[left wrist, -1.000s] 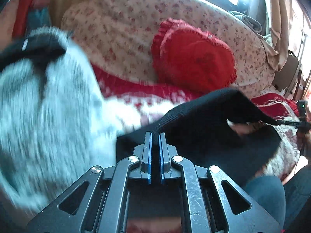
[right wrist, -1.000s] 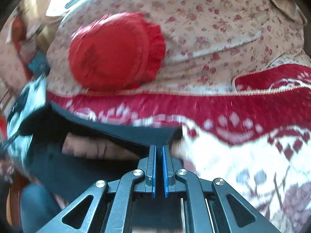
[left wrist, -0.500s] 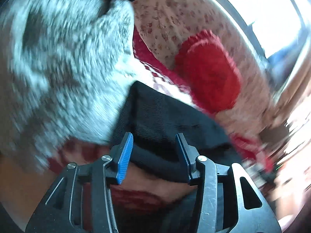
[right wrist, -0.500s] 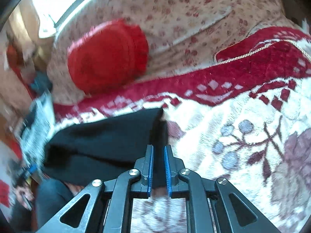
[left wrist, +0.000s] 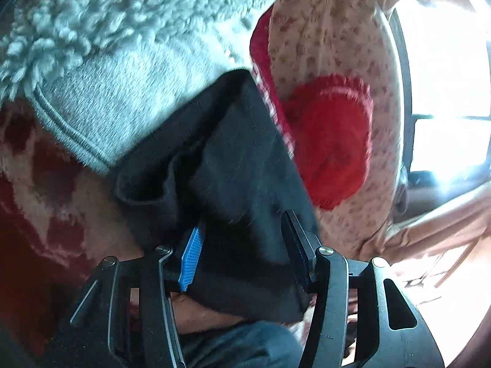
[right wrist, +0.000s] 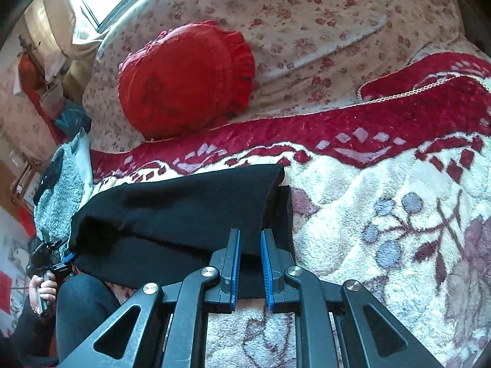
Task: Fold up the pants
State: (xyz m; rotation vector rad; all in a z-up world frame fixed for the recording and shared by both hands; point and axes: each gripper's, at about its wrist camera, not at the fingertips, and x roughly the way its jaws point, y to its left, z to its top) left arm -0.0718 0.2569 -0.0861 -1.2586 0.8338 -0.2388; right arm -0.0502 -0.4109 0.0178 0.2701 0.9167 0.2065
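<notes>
**Black knit pants lying folded on the plush blanket**

On the bed, across the thick red-and-cream blanket (right wrist: 383, 190), the black pants (right wrist: 184, 208) are lying as a flat, doubled-over rectangle, their fine ribbed knit looking matte and soft against the shaggy pile.

I am holding my right gripper (right wrist: 249, 263) low over the near edge of the fabric, its blue-ridged fingers (right wrist: 235, 263) standing a little apart, with the cloth edge showing in the gap; they are not pinching it.

I am holding my left gripper (left wrist: 242, 245) at the other end, its fingers (left wrist: 190, 254) spread wide, with a loose, rumpled corner of the pants (left wrist: 233, 165) sitting between them, unclamped.

A fuzzy grey fleece garment (left wrist: 101, 61), curly on one side and brushed smooth on the other, is lying against the pants' far edge.

Beyond, a round red cushion (right wrist: 187, 79) with a ruffled rim is resting on the floral quilt (right wrist: 337, 30).
</notes>
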